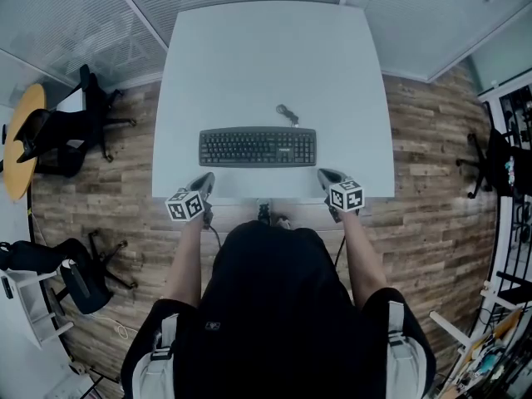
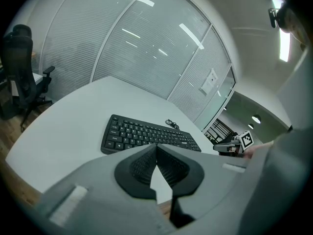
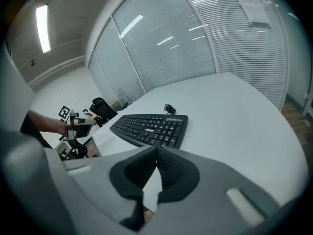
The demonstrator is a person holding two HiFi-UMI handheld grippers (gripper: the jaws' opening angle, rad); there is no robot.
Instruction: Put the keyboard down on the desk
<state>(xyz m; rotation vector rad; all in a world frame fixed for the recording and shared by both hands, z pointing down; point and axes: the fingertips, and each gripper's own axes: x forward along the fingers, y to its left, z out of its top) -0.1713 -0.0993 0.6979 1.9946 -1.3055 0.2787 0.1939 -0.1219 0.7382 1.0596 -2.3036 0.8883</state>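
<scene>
Room: an office with a wood-plank floor (image 1: pixel 432 140), glass partitions with blinds (image 2: pixel 146 48) beyond the desk, and black office chairs (image 1: pixel 58 135) off to the person's left.
Desk: a pale desk (image 1: pixel 249 56), with only the keyboard and its cable on it.
Keyboard: the black keyboard (image 1: pixel 258 147) lies flat on the desk, keys up, toward the near edge and roughly square to it (neither gripper view shows a lifted corner).
Cable: a small coiled cable (image 1: pixel 288 113) rests on the desk just beyond the keyboard's far edge.
Left gripper: the left gripper (image 1: pixel 204 179) hangs over the desk's near edge, close to the keyboard's near-left corner but apart from it. Its jaws are pressed together with nothing between them.
Right gripper: the right gripper (image 1: pixel 324 175) mirrors it at the near-right corner, also clear of the keyboard, jaws together and empty.
Step in hand: judging from how things lie, the set-down itself looks finished, since the keyboard bears its own weight on the desk and neither gripper touches it.
Next move: probably little is called for beyond keeping both grippers clear. If the keyboard needed straightening, the jaws would first have to part (closed as they are, they could only nudge it).
Watch for: a stray push could slide the keyboard toward the cable.
</scene>
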